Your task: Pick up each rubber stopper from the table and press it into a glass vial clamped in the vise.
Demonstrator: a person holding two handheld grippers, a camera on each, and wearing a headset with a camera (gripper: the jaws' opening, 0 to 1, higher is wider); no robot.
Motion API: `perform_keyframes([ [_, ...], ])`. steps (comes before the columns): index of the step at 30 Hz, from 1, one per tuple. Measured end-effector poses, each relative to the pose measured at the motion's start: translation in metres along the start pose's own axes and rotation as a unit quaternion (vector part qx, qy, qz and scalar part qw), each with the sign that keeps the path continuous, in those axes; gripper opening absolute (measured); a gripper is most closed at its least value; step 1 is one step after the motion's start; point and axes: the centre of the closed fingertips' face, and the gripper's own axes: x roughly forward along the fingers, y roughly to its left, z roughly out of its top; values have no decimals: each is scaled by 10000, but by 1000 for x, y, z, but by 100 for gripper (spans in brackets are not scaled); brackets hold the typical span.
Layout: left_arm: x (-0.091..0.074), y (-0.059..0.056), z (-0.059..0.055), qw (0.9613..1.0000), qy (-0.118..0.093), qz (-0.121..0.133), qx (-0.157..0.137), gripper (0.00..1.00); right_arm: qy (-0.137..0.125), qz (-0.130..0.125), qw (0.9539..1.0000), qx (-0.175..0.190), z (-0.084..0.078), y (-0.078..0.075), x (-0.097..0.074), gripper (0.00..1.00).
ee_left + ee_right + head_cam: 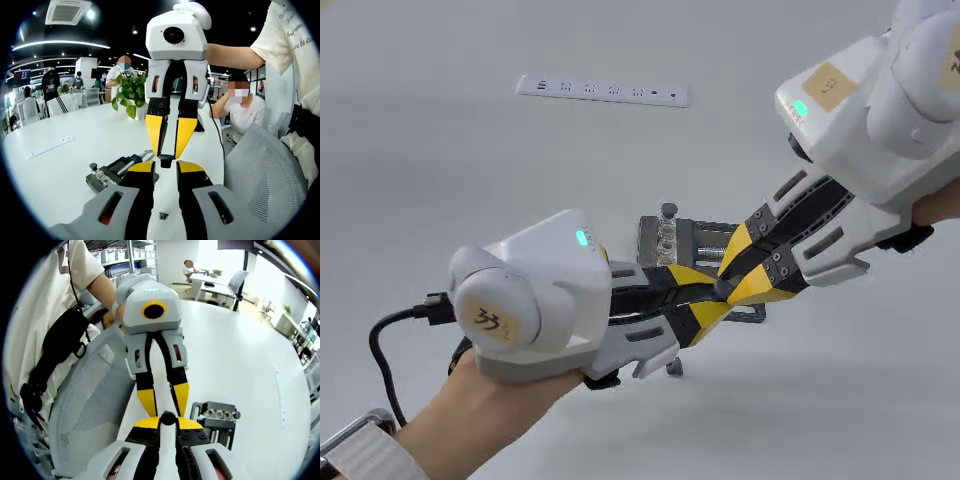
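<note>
The two grippers meet tip to tip above the table. My right gripper (728, 281) (167, 424) comes down from the upper right and is shut on a dark rubber stopper (168, 418) (166, 160). My left gripper (712, 297) (166, 168) reaches up from the lower left with its jaws slightly apart, their tips beside that stopper. Behind them the grey vise (655, 245) (116, 172) (220, 426) clamps a row of glass vials (666, 240) (219, 414). One end vial carries a stopper (668, 210) (93, 166). Another loose stopper (674, 368) (163, 216) lies on the table below the grippers.
A white power strip (602, 91) (50, 146) lies far back on the white table (440, 170). A black cable (382, 350) trails from the left gripper. A grey mesh chair (265, 175) (95, 410) stands at the table's edge, with a potted plant (131, 95) and seated people beyond.
</note>
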Motion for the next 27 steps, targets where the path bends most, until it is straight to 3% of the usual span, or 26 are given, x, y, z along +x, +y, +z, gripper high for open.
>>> perform_keyframes([
  [5, -2, 12, -6, 9997, 82, 214, -18, 36, 62, -32, 10000, 11, -5, -10, 0, 6],
  [8, -3, 18, -16, 9991, 274, 320, -103, 47, 91, -36, 10000, 1, -5, -11, 0, 6],
  [10, -4, 22, -26, 9979, 511, 382, -128, 54, 92, -43, 9999, -5, -6, -15, 0, 6],
  [18, -9, 30, -39, 9956, 717, 553, -231, 86, 167, -44, 9998, -115, -9, -29, 2, 6],
  [23, -13, 40, -45, 9943, 756, 696, -287, 99, 287, -44, 9992, -256, -9, -44, -1, 6],
  [27, -16, 46, -51, 9929, 842, 753, -367, 99, 439, -41, 9981, -422, -10, -58, -1, 6],
])
